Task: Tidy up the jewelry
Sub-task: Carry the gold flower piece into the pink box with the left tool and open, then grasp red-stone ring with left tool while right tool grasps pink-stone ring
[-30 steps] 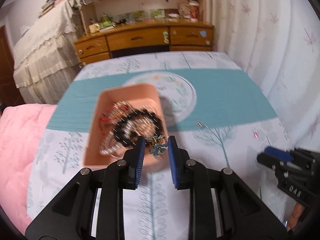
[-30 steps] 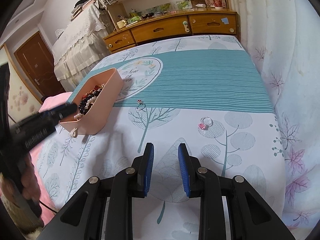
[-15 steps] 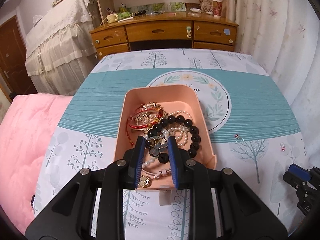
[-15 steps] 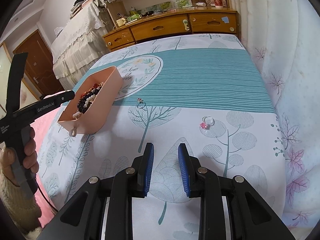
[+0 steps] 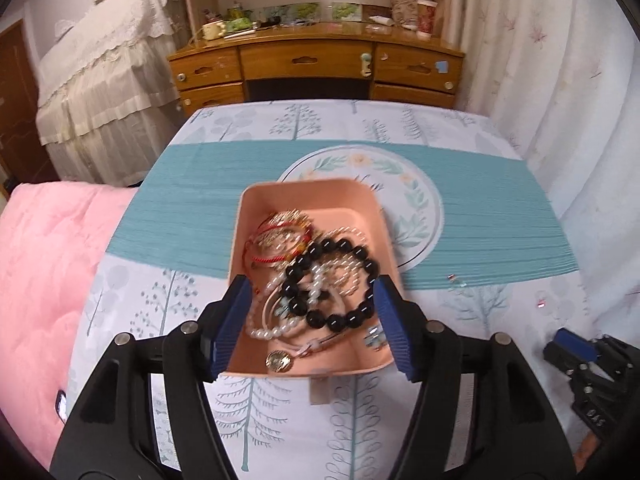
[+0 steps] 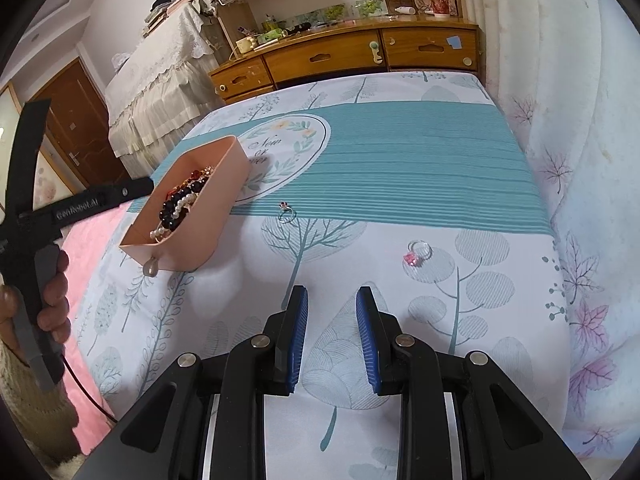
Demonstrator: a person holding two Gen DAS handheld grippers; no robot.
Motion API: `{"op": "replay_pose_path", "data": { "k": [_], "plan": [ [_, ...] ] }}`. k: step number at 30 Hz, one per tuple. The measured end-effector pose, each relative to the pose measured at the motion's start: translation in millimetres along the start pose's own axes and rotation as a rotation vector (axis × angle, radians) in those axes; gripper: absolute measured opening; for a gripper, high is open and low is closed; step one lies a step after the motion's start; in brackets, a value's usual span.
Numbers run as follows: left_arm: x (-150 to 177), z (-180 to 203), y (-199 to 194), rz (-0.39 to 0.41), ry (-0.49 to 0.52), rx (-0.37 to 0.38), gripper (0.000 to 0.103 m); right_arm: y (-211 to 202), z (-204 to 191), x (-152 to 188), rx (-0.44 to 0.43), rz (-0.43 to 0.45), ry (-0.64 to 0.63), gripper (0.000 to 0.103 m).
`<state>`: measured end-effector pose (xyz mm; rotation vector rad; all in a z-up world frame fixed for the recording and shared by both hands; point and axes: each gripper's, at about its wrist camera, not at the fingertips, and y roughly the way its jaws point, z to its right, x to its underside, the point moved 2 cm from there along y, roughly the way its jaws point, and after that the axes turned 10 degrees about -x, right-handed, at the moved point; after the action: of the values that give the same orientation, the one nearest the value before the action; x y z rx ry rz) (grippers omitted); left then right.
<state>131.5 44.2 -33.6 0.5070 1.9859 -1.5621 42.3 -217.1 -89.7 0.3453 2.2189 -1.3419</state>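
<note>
Left tongs (image 5: pixel 312 322) opening, empty, above pink tray (image 5: pixel 308 196) of bracelets, right tongs (image 6: pixel 332 336) narrow, empty

Bed (image 6: pixel 400 168): pink tray (image 6: pixel 224 184), perhaps two rings (image 6: pixel 286 213)

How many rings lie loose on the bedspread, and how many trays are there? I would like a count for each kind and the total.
Rings on the bedspread: 2 (small ring; pink-stone ring)
Pink trays: 1 (pink tray)
Total: 3
</note>
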Motion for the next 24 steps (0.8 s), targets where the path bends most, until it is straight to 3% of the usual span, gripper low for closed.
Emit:
{"op": "replay_pose_path", "data": {
  "k": [7,12,18,21,24],
  "plan": [
    [-48.8,25.5,-41.0,0.046,0.116,0.054,0.06,-20.0,1.1,-29.8,0.016,-0.025,-0.007,0.025],
    [-69.4,61.8,-48.9,0.036,0.265,0.115,0.06,-27.6,16.2,-57.7,0.021,-0.086,0.013,0.025],
    [-61.9,121.1,-6.5,-0.089,0.499,0.167,0.057,-11.7,48.3,-80.1,0.047,-0.208,0.059,0.025],
    [-54.8,140.1,22.8,-0.187,0.535,0.174,0.051,6.5,62.0,-84.9,0.043,-0.279,0.084,0.025],
    [-49.8,150.2,47.3,-0.284,0.51,0.176,0.041,23.1,69.2,-83.5,0.035,-0.347,0.101,0.025]
  ]
}}
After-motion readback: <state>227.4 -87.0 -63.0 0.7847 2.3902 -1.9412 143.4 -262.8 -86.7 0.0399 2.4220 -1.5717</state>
